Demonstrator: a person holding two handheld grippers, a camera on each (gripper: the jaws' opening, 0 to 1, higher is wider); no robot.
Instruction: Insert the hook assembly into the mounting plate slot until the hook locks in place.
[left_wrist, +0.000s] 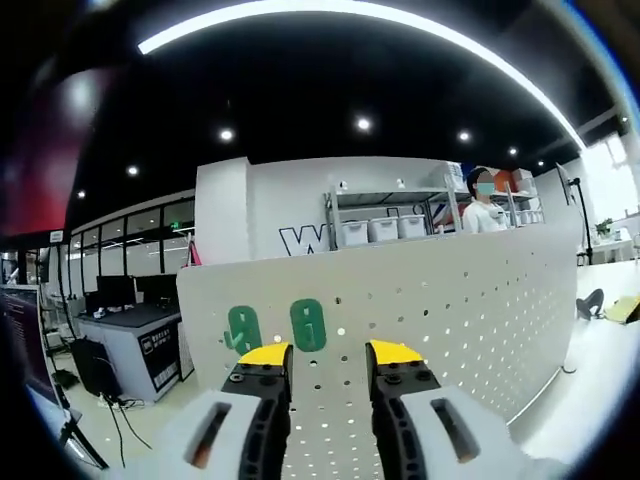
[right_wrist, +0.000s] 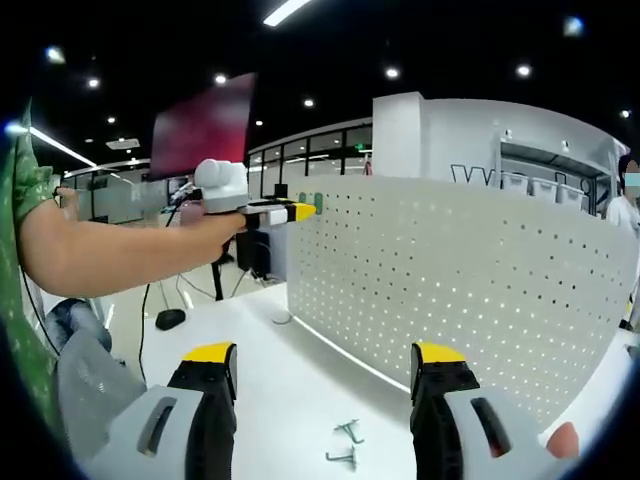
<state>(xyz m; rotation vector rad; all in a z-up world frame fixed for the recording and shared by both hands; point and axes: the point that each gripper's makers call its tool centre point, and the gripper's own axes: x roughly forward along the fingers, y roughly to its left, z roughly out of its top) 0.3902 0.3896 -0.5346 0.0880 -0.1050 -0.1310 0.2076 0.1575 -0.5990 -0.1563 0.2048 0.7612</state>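
The left gripper (left_wrist: 329, 358) is held up close to the white perforated mounting plate (left_wrist: 450, 300), its yellow-tipped jaws apart with nothing between them; two green hooks (left_wrist: 308, 325) hang on the plate just beyond the tips, near its upper left edge. The right gripper (right_wrist: 325, 358) hovers low over the smooth white table (right_wrist: 300, 400), jaws spread wide and empty. Two small bent-wire metal hooks (right_wrist: 347, 432) lie loose on the table between and just ahead of its jaws, with bare surface running on to the plate's bottom edge.
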